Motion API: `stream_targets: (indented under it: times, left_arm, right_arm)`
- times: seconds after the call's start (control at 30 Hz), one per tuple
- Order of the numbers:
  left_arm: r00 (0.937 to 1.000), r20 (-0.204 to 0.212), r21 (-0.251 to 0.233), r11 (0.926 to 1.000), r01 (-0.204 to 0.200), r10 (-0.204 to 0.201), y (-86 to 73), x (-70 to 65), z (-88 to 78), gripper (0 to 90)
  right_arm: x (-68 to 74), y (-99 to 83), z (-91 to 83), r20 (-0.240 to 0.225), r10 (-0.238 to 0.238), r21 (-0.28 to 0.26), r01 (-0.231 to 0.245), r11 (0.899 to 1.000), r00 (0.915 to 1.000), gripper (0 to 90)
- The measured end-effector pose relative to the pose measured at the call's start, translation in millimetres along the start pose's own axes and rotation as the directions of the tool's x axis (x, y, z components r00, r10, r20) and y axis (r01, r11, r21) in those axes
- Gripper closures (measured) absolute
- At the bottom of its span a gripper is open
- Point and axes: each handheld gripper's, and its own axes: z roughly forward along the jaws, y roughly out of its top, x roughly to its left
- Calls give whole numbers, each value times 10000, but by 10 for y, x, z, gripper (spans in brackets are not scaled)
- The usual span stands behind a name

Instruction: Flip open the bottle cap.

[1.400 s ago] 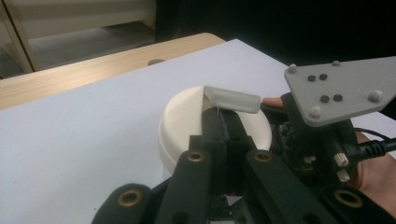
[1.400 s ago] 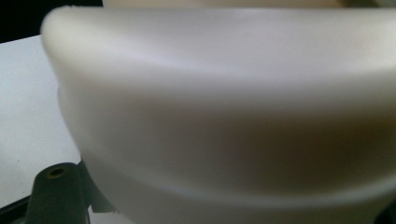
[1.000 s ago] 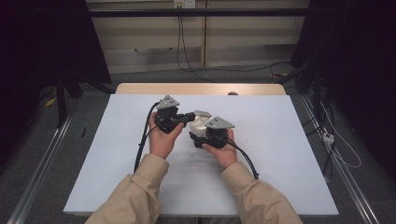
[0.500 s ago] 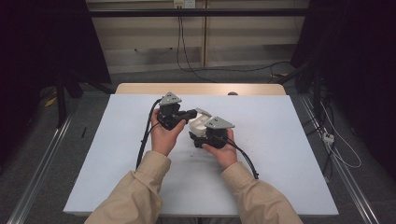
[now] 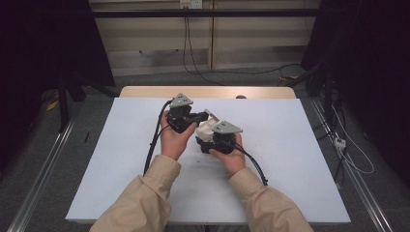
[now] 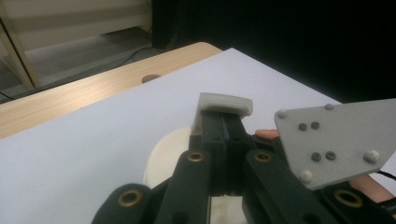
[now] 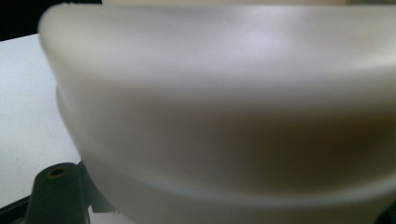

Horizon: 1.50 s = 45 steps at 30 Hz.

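High view: at the bottom of the frame two beige sleeves (image 5: 145,203) rise toward the middle, where both hands meet over the white table (image 5: 300,159). The right gripper (image 5: 209,139) is clenched on a white container (image 5: 207,128), which sits at the frame centre just above the table surface. In the right gripper view, its pale wall (image 7: 224,107) stands very close to the camera. The left gripper (image 5: 197,117), a little farther up, has its jaws pressed together on a small white flap (image 6: 225,103) at the container's edge, seen in the left gripper view.

I judge the step to be opening the lid. The next move calls for a steady right hold while the left pulls the flap.

Compared with one second ago, the hands and the container lie almost in the same place.
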Motion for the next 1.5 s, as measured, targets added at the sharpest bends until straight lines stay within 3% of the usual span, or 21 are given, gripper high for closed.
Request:
stream_targets:
  times: [1.5]
  left_arm:
    - [9999, 78, -47, 9999, -122, 123, 133, 11, 178, 900]
  right_arm:
    - [-5, 1, 4, 33, -35, 24, 35, 10000, 10000, 186]
